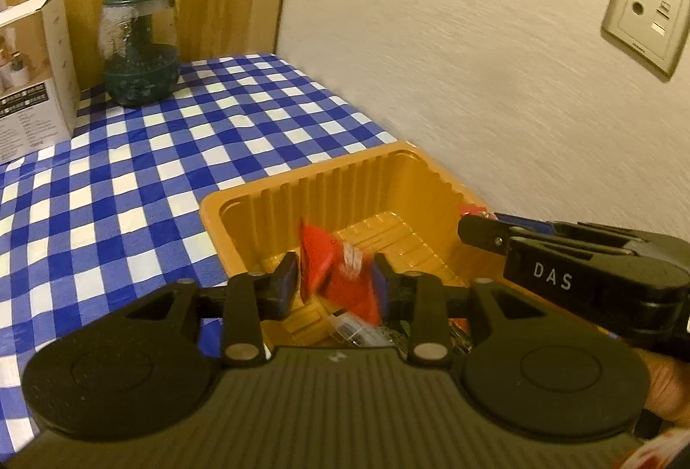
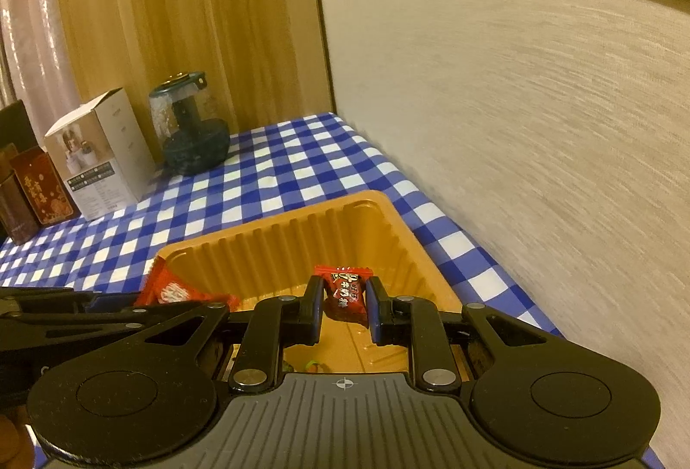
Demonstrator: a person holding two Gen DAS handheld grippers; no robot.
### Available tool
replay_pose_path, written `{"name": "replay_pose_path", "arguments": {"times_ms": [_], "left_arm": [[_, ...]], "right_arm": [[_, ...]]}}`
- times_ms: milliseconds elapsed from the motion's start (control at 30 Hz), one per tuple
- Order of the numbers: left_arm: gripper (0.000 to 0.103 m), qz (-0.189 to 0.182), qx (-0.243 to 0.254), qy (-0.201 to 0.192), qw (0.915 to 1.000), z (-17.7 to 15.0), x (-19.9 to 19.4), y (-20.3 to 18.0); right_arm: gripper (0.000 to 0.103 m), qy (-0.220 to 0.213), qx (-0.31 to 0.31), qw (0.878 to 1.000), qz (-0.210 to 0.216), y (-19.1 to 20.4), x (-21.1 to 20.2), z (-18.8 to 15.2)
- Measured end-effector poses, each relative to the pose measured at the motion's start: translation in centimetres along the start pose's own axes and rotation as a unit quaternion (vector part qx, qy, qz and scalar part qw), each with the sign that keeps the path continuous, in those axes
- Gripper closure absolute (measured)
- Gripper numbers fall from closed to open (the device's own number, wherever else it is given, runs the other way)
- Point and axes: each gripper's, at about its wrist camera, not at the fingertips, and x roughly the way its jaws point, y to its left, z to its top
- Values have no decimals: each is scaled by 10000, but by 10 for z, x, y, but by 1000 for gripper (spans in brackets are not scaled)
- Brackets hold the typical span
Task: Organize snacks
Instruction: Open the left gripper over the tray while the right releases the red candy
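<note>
Blue-checked cloth covers the surface (image 1: 151, 150); a white box (image 1: 32, 76) and green glass jar (image 1: 140, 46) stand far left. The yellow tray (image 2: 276, 249) holds loose snacks. The left claw (image 1: 334, 283) stands apart around a blurred red packet (image 1: 340, 275); the right claw (image 2: 345, 305) is clamped on a red candy (image 2: 345, 290).

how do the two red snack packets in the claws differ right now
The left claw has a larger, blurred red packet loose between open jaws, tilted. The right claw is shut on a smaller red candy with white lettering, sharp and steady. Both are red wrappers over the orange tray.
</note>
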Motion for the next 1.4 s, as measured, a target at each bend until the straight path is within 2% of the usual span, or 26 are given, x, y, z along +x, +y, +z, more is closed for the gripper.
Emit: {"name": "replay_pose_path", "arguments": {"times_ms": [33,433,1333,1400], "left_arm": [[48,45,16,-18,10000,-1,-1,1],[48,226,-9,-23,9997,-3,-5,10],[48,265,-15,26,9996,-6,-4,13],[48,274,-16,36,9996,-7,-4,13]], "right_arm": [[82,2,13,10000,-5,0,0,0],[82,-60,100,9999,77,0,-2,0],[82,-130,237,9991,341,6,9,4],[72,-140,314,9987,379,4,9,4]]}}
